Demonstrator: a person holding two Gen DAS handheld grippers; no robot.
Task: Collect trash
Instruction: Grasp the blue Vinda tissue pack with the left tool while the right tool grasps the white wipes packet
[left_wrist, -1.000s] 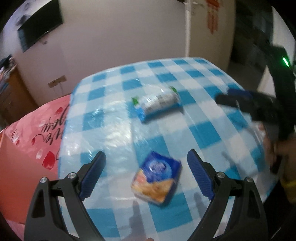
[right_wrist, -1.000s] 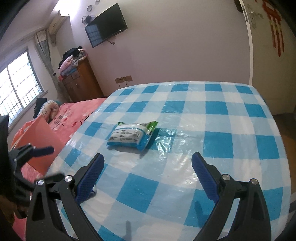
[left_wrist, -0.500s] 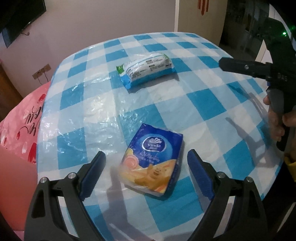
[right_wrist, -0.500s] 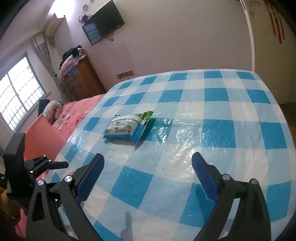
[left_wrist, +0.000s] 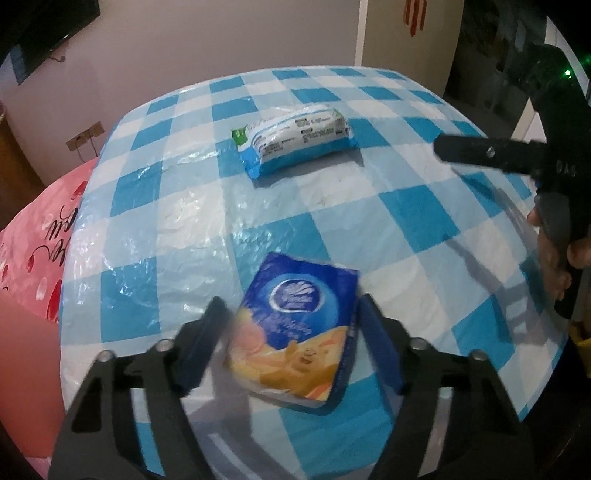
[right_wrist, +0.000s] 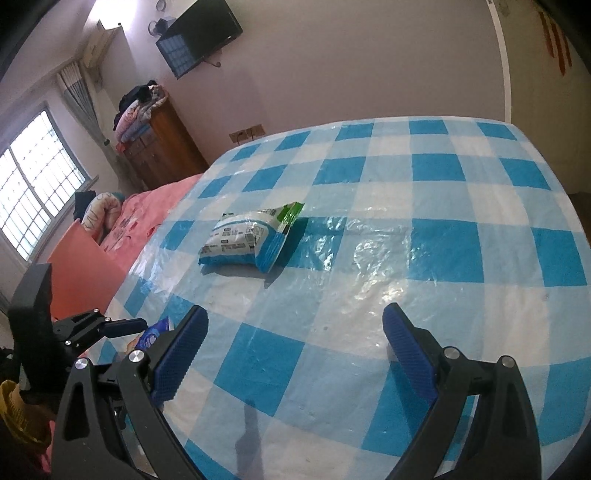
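Left gripper (left_wrist: 291, 339) has dropped and its jaws have just been closing around tissue pack (left_wrist: 295, 328) on bench (left_wrist: 369, 229), contact unclear. Right gripper (right_wrist: 295, 350) released, empty. Wipes pack (left_wrist: 295, 138) farther back.

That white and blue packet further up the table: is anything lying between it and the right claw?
Nothing visible. Only bare checked tablecloth lies between the open right claw and the white and blue packet. The tissue pack sits off to the left.

Glossy plastic tablecloth (left_wrist: 184, 229); shiny plastic tissue pack (left_wrist: 295, 325).
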